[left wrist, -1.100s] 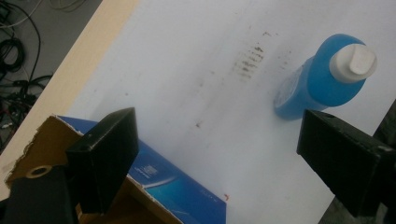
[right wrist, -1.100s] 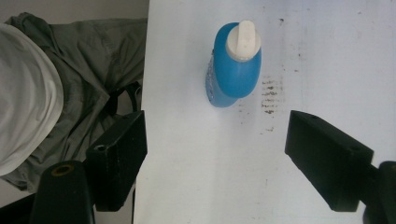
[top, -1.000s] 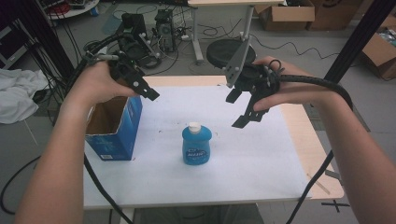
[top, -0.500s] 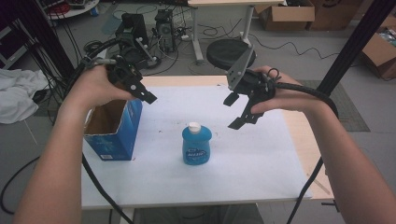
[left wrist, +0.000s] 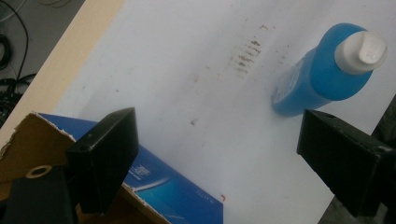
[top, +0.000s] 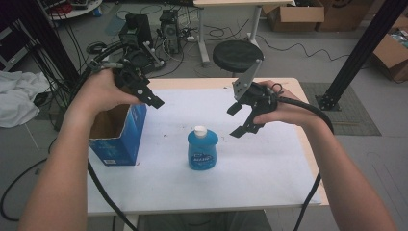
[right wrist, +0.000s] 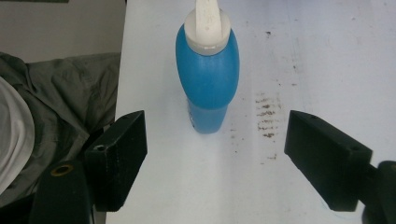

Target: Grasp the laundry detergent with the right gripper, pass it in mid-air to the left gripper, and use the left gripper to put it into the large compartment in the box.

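Hovering with jaws spread, right gripper (top: 243, 119) faces the bottle (top: 202, 149); left gripper (top: 144, 94), also spread, waits—centre low on the body.

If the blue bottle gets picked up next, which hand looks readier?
Probably the right. The right gripper hangs open beside the blue bottle, which stands between its jaws in the right gripper view. The left gripper hovers over the box.
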`<state>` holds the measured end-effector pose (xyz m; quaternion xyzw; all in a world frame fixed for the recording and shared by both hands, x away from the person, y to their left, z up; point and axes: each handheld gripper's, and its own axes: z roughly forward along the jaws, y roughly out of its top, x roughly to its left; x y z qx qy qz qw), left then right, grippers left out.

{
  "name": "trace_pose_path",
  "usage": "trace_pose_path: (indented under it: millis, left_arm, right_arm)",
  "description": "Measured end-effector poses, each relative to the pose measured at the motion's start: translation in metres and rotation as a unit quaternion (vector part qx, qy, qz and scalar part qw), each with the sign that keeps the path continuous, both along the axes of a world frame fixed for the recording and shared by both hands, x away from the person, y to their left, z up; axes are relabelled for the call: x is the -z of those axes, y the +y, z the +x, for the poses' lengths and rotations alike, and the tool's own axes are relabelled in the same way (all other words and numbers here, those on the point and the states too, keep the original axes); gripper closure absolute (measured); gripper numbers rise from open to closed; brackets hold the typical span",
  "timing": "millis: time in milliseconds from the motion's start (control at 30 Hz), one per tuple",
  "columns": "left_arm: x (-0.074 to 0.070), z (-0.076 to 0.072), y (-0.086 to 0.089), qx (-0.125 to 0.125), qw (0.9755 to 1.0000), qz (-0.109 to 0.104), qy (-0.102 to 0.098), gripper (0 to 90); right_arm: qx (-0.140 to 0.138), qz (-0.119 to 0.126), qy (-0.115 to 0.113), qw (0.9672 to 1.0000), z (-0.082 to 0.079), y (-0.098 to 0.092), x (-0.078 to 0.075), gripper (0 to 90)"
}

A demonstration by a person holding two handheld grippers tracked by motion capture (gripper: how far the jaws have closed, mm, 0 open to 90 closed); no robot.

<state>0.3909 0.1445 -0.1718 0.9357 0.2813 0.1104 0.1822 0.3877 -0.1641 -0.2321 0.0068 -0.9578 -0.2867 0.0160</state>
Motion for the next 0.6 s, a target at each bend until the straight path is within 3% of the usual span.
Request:
trace_pose_path:
  millis: [600]
  left_arm:
    - [0.008, 0.001, 0.0, 0.001, 1.0, 0.001, 0.007, 13.8]
  right_arm:
    - [0.005, 0.029, 0.025, 0.9993, 0.009, 0.008, 0.046, 19.0]
